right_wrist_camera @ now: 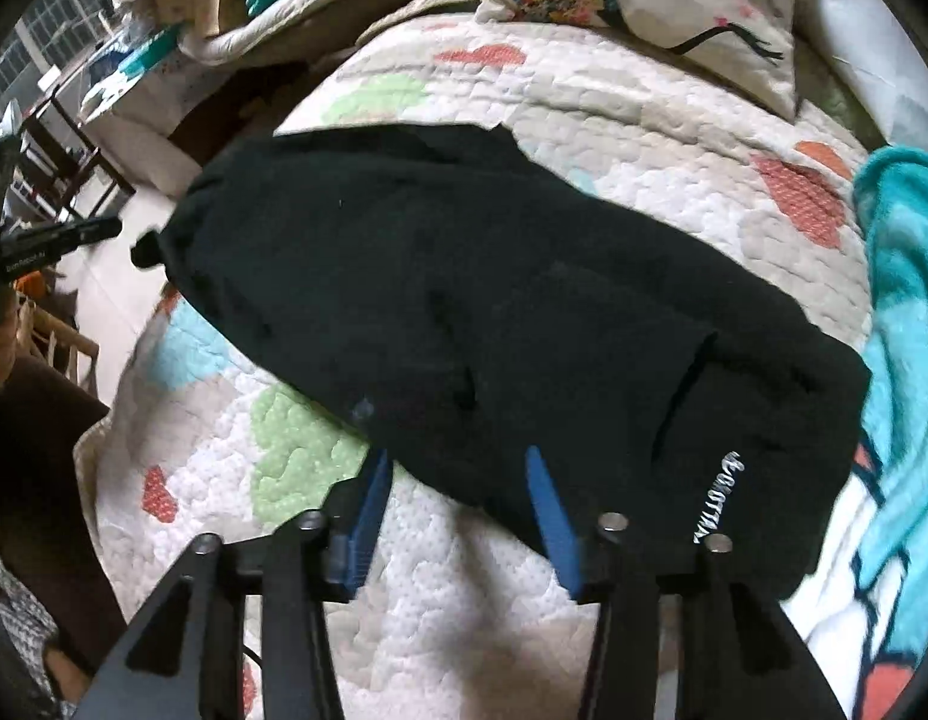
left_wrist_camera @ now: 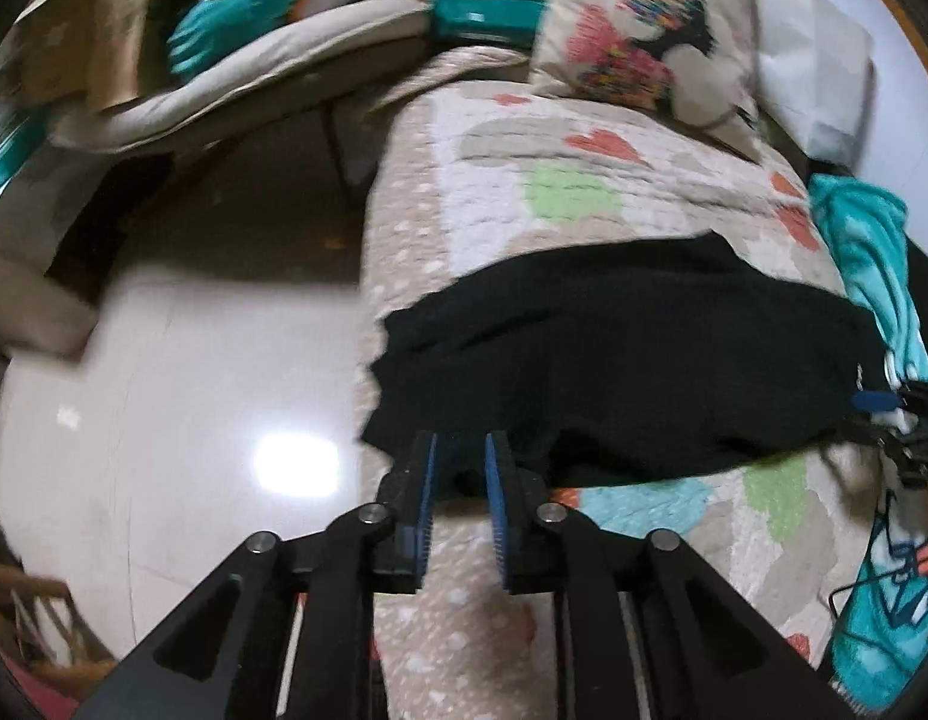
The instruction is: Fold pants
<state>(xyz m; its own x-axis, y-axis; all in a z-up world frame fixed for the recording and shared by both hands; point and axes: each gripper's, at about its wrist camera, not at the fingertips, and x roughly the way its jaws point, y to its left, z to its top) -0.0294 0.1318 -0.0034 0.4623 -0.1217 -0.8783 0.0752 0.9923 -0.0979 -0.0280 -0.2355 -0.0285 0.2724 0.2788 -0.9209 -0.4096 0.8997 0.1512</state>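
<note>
Black pants [right_wrist_camera: 464,312] are laid folded across the quilted bed [right_wrist_camera: 583,96]. White lettering [right_wrist_camera: 712,495] is blurred, unreadable. Left gripper [left_wrist_camera: 461,444] jaws are narrowly parted over the hem; right gripper [right_wrist_camera: 458,468] jaws are spread, gripping nothing.

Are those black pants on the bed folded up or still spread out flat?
Folded. The black pants lie on the quilt as one compact doubled bundle, no separate legs showing, a layered edge near the white lettering.

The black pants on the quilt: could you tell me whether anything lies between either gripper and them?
Nothing visible does. The left gripper and the right gripper both sit at the near edge of the black pants, jaws apart, with only bare quilt beneath them.
</note>
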